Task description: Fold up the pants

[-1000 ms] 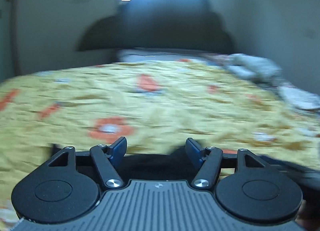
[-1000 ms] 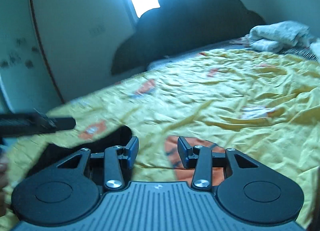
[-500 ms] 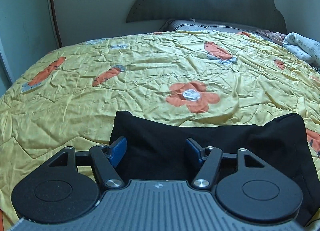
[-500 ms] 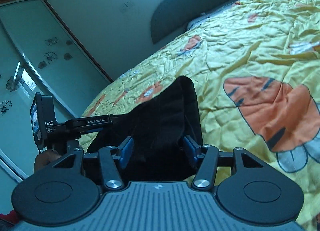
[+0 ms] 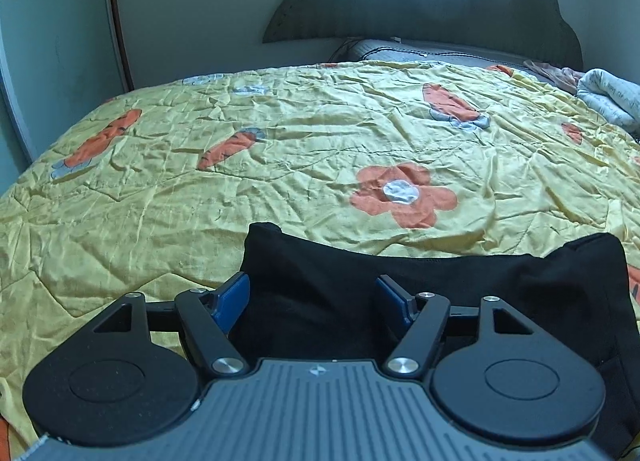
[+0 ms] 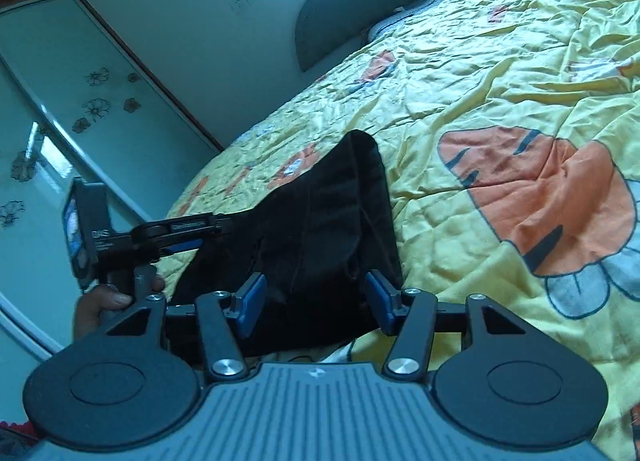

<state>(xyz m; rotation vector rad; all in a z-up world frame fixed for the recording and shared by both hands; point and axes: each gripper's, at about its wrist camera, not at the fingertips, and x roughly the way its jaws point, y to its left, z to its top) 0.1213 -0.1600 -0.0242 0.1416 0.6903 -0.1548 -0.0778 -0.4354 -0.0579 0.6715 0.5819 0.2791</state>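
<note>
Yellow quilt (image 5: 280,149), wrinkled and printed with orange carrots and flowers, covers the bed in front of me, with a dark scalloped headboard (image 5: 432,1) against the far wall and a rumpled pale blanket (image 5: 612,97) at the right edge. On the near part of the quilt lie the black pants (image 5: 400,285) — a dark folded mass spread flat, its far edge sagging between two raised corners.

My left gripper (image 5: 312,297) hangs over the left part of that cloth. Its jaws are opening, the blue pads apart, black fabric lying between them without either pad pressing it.

My right gripper (image 6: 314,301) sits tilted over the other end of the pants, where the cloth tapers up to a point. Its jaws stand apart too, the fabric under and between them but not pinched. From this side I see my left hand (image 6: 100,305) wrapped round the handle of the left gripper — a sliding wardrobe door (image 6: 60,109) with flower decals stands behind it.
</note>
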